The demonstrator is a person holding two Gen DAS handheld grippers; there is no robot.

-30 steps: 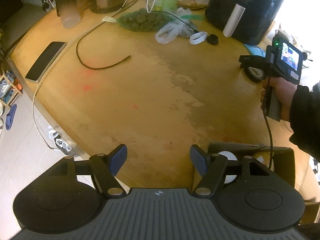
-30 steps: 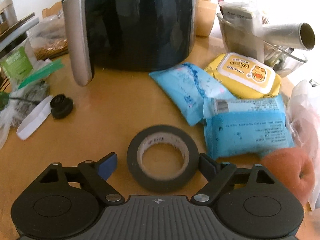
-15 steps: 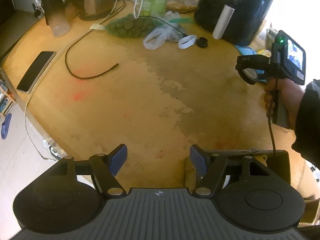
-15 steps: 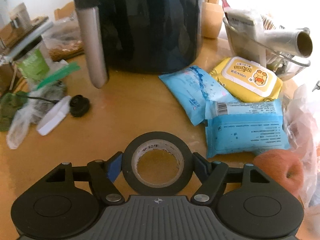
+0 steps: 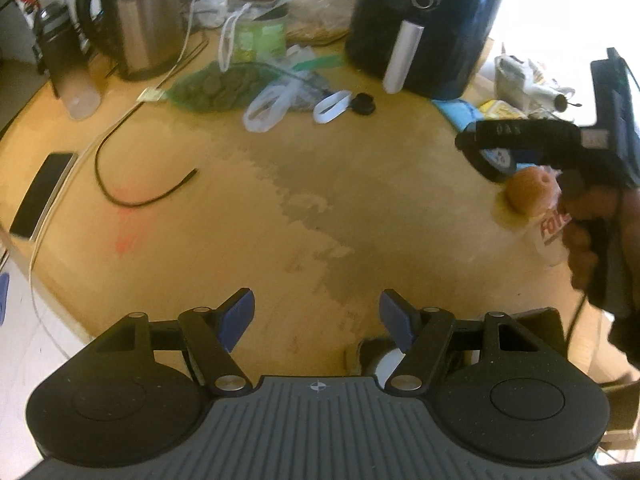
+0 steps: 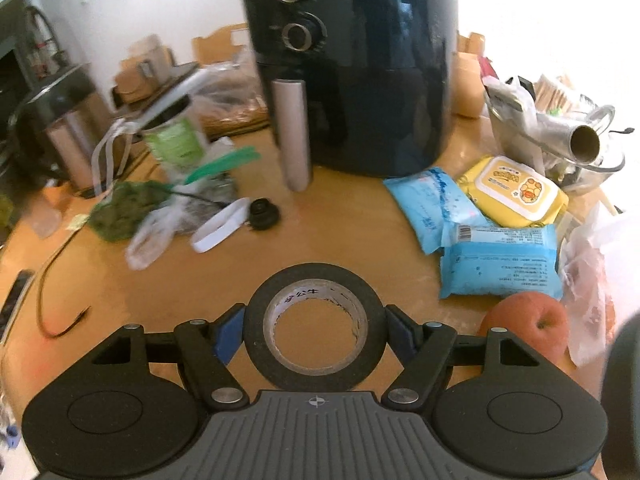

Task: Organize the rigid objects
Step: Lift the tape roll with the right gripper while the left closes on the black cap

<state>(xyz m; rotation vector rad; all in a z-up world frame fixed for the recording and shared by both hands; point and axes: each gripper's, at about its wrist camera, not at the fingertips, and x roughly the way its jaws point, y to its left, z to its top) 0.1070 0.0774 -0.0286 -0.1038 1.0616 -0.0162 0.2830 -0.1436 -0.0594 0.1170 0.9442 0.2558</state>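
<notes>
My right gripper (image 6: pixel 316 328) is shut on a black tape roll (image 6: pixel 312 276), its blue pads pressing both sides of the ring. The roll hangs flat above the wooden table (image 6: pixel 328 236). In the left wrist view the right gripper (image 5: pixel 492 152) is at the right, held by a person's hand, with the tape roll (image 5: pixel 480 164) under its fingers. My left gripper (image 5: pixel 316 312) is open over bare tabletop near the front edge, with nothing between its fingers. A cardboard box (image 5: pixel 536 316) sits just behind its right finger, with a white round thing (image 5: pixel 386 362) inside.
A black air fryer (image 6: pixel 352 60) stands at the back. Blue wipe packs (image 6: pixel 500 264), a yellow wipe pack (image 6: pixel 512 188) and a peach (image 6: pixel 528 328) lie at the right. A kettle (image 5: pixel 144 28), a black cable (image 5: pixel 132 196) and a phone (image 5: pixel 40 196) are at the left.
The right gripper closed on the tape roll and lifted it off the table. The left gripper drifted a little across the table, still open.
</notes>
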